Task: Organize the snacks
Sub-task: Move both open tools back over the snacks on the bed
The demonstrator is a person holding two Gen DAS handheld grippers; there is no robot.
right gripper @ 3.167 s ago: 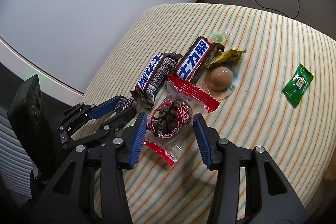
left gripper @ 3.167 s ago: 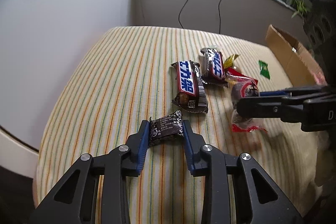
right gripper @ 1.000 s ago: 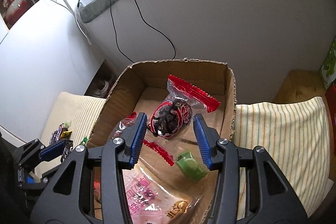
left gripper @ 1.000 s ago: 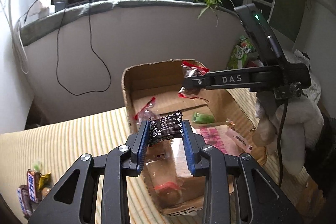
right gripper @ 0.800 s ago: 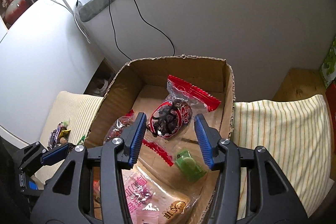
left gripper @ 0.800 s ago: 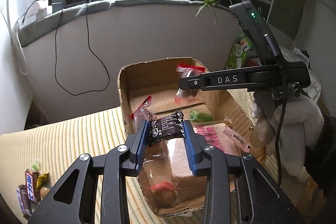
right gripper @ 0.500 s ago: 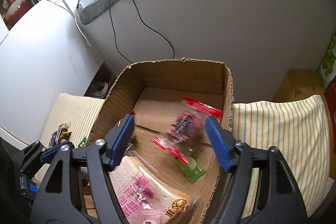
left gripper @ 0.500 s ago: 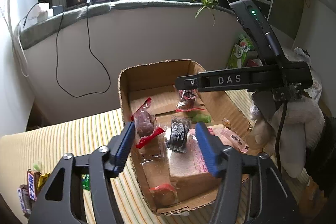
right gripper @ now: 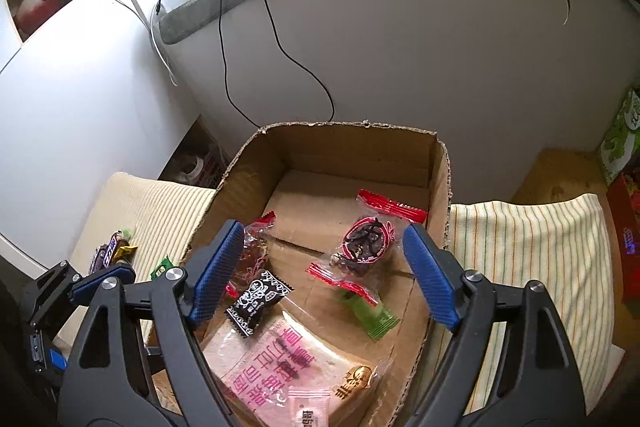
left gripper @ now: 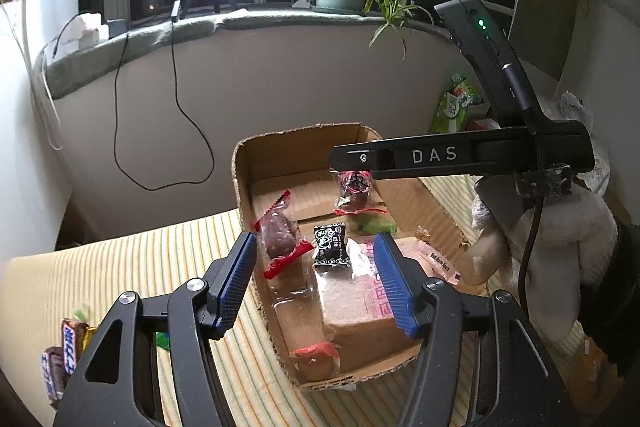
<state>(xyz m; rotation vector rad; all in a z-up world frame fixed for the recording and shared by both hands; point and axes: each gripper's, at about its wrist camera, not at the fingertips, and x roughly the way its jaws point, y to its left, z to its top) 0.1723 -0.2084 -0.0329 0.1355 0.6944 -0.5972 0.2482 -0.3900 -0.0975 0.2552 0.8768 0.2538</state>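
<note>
While both grippers tilted down over the cardboard box (right gripper: 439,187), the left gripper (left gripper: 316,283) stood half open and empty, and the right gripper (right gripper: 324,271) was opening, empty. Inside the box lay the black candy (right gripper: 258,297) and the red candy (right gripper: 368,241).

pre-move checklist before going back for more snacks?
1. Left tongs empty, open: ok.
2. Right tongs empty, jaws opening: ok.
3. Black candy inside cardboard box, on the bread pack: ok.
4. Red-wrapped snack on the box floor: ok.
5. Snacks left on the striped cloth, chocolate bars included: not ok.
6. Path back to them clear: cannot tell.
</note>
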